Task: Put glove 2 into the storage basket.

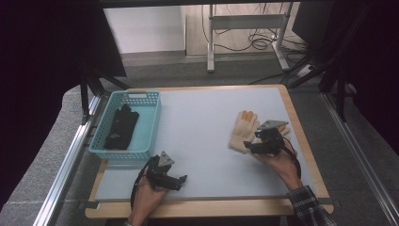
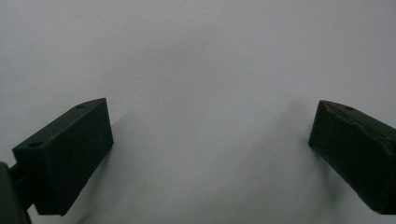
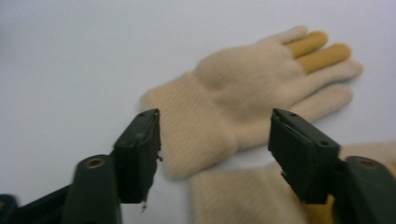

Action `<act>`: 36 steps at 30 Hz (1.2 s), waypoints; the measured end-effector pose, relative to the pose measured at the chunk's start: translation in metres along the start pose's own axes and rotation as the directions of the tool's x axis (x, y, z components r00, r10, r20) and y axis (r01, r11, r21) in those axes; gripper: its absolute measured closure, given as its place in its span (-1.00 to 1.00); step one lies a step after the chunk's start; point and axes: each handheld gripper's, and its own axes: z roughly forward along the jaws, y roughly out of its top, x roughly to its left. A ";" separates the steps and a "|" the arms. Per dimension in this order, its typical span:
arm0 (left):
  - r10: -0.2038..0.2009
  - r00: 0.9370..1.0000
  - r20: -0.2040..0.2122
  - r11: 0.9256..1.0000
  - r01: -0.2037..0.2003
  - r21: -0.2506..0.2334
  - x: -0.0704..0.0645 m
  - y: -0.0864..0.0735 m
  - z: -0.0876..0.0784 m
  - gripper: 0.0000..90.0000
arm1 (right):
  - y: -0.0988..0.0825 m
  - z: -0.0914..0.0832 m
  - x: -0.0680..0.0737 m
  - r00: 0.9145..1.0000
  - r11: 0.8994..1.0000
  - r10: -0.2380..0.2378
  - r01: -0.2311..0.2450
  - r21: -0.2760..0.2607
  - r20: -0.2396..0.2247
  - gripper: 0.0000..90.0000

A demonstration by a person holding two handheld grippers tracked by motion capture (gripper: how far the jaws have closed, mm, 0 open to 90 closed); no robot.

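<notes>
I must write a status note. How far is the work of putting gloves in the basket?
Looks done: dark gloves lie in the blue basket. In hand: the right gripper, open, hovers over the cream gloves. Left: both cream gloves lie on the table. The left gripper is open.

So my left gripper [image 2: 210,158] is just hanging over the pale grey tabletop [image 2: 201,60] right now. My two black jaws poke up from the bottom corners, one on each side, spread wide apart with bare surface between them. Each throws a soft shadow on the tabletop. One has small screw holes on top.
</notes>
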 end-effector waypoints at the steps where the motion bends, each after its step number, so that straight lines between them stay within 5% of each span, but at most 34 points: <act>1: 0.000 1.000 0.000 1.000 0.000 0.000 0.000 0.000 0.000 -1.00 | 0.003 0.003 -0.003 1.000 1.000 -0.003 0.003 0.002 0.006 -0.12; 6: -0.001 1.000 0.000 1.000 0.001 -0.001 0.000 0.000 0.000 -1.00 | 0.017 0.020 -0.014 1.000 1.000 -0.010 0.010 0.023 0.019 -0.09; 13: 0.000 1.000 0.000 1.000 0.000 -0.002 0.000 0.000 0.000 -1.00 | 0.030 0.054 -0.019 0.999 0.998 -0.012 0.010 0.065 0.042 -0.40; 20: -0.001 1.000 -0.001 1.000 0.001 -0.003 0.000 0.000 0.000 -0.99 | 0.039 0.081 -0.022 0.998 0.993 -0.017 0.010 0.116 0.055 -0.45; 26: -0.002 1.000 -0.001 1.000 0.002 -0.004 0.000 0.000 0.000 -0.99 | 0.039 0.088 -0.016 0.998 0.988 -0.040 0.032 0.152 0.049 -0.10; 28: -0.002 1.000 -0.002 1.000 0.002 -0.004 0.000 0.000 0.000 -0.99 | 0.039 0.086 -0.017 0.999 0.987 -0.014 0.007 0.162 0.039 0.05; 36: -0.006 1.000 -0.003 1.000 0.006 -0.007 0.000 -0.001 0.000 -0.98 | 0.038 0.078 -0.019 1.000 0.990 0.018 -0.018 0.143 -0.001 0.15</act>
